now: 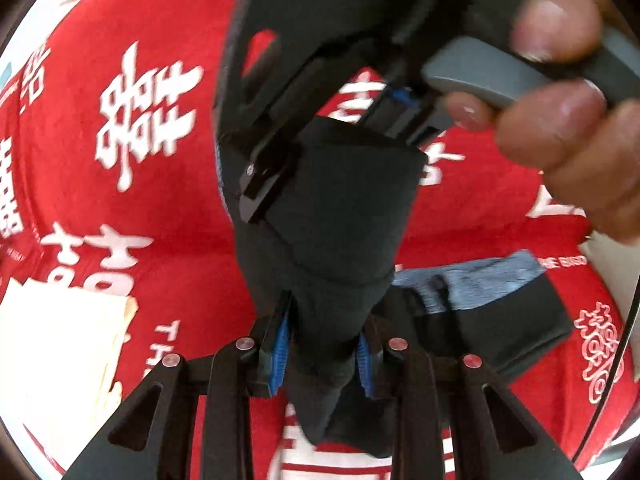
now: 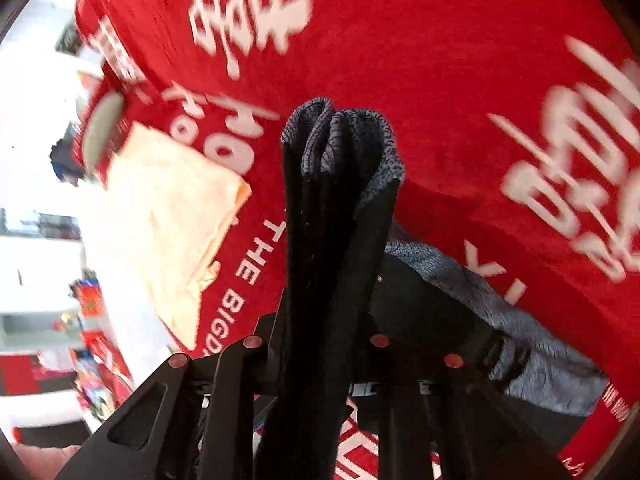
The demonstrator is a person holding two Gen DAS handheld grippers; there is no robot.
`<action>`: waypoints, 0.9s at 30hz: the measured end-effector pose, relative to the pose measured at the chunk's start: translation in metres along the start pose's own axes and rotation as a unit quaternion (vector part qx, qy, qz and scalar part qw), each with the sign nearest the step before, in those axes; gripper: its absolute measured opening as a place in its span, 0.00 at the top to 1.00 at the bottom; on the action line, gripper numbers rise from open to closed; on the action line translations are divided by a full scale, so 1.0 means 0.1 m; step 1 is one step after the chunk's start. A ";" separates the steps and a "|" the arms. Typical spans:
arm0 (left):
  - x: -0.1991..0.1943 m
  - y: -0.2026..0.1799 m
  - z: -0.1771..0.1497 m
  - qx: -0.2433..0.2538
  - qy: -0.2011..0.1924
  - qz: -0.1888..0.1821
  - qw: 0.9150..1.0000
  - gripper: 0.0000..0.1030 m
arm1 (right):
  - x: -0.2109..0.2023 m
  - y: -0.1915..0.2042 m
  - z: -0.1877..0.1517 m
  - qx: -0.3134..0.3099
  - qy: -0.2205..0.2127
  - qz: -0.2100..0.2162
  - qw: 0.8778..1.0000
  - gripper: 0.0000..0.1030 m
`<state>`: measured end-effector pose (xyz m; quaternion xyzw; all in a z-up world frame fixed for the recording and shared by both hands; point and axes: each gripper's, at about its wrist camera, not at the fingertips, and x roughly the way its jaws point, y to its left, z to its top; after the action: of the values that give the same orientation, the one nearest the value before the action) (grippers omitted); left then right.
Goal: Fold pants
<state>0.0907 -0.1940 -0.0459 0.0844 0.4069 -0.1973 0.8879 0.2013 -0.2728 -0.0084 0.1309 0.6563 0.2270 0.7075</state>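
Observation:
The black pants [image 1: 340, 216] with a grey waistband [image 1: 472, 276] hang bunched above a red tablecloth [image 1: 160, 208]. My left gripper [image 1: 324, 356] is shut on a thick fold of the pants. In the left wrist view the right gripper [image 1: 320, 136] reaches in from above, gripping the same cloth, with a hand [image 1: 568, 128] on its grey trigger. In the right wrist view my right gripper [image 2: 332, 312] is shut on a bundle of the pants [image 2: 332, 220] that stands up between its fingers, grey lining [image 2: 500, 312] trailing right.
A folded cream cloth [image 1: 68, 360] lies on the red tablecloth to the left; it also shows in the right wrist view [image 2: 172, 216]. The tablecloth edge [image 2: 100, 80] drops off at the left, with a cluttered room [image 2: 48, 320] beyond.

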 end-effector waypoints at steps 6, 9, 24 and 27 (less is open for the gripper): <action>-0.10 -0.72 0.10 0.055 0.003 -0.028 0.998 0.71 | -0.56 -0.62 -0.55 0.057 -0.063 0.032 0.996 0.82; -0.10 -1.11 0.10 0.085 0.007 -0.041 0.996 0.71 | -0.79 -0.94 -0.84 0.083 -0.089 0.041 0.992 0.82; 0.25 -2.43 -0.01 0.169 0.054 -0.044 0.983 0.71 | -1.06 -2.35 -1.94 0.197 -0.154 0.113 0.962 0.82; 0.32 -2.66 -0.06 0.184 0.058 -0.049 0.980 0.71 | -1.10 -2.54 -2.08 0.206 -0.161 0.109 0.959 0.82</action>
<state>-0.0065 -0.4425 -0.0710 0.2379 0.4179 -0.3066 0.8215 0.0296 -0.5697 -0.0575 0.3792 0.5481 0.1390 0.7324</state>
